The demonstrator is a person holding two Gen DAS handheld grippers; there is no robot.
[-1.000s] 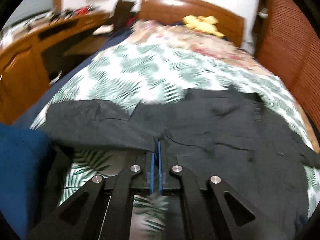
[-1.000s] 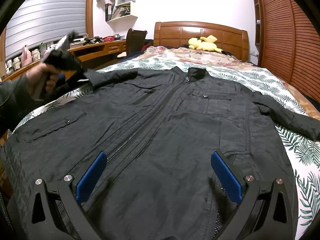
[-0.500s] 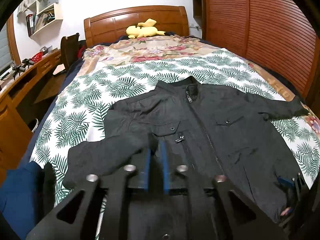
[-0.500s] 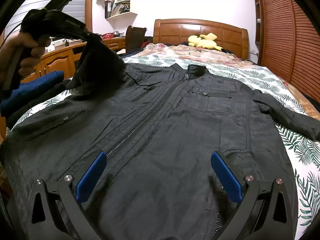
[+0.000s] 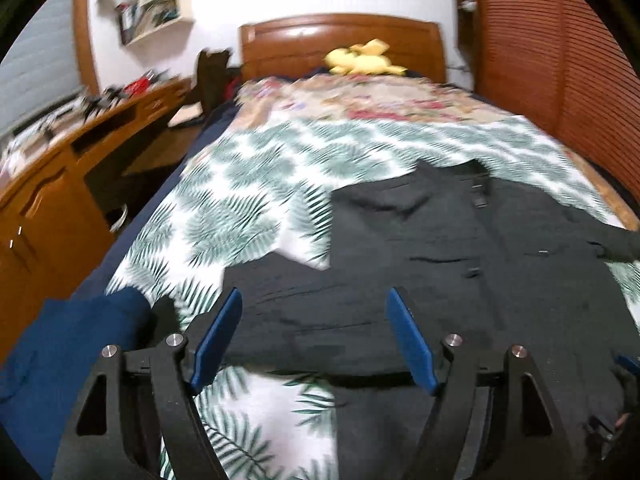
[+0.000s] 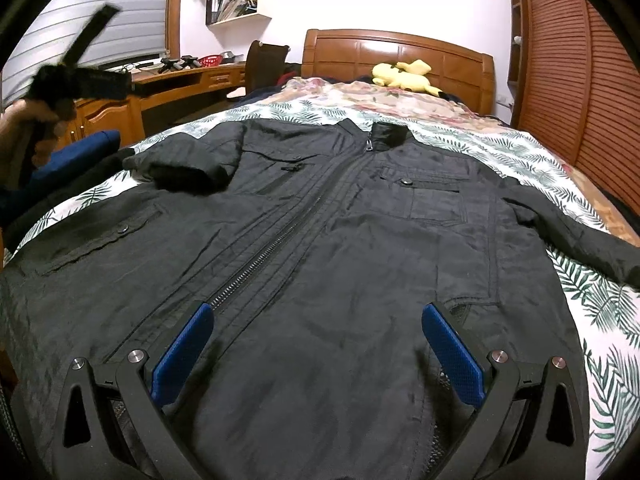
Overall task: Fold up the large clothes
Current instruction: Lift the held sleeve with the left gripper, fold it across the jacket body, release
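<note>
Leaf-print bedding covers the bed, where a black jacket lies flat, zipped, its left sleeve folded over the chest. Left claw is spreading, nothing between; right claw is spread above the hem

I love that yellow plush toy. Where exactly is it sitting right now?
In both views the yellow plush toy lies at the far end of the bed, against the wooden headboard, beyond the black jacket.
</note>
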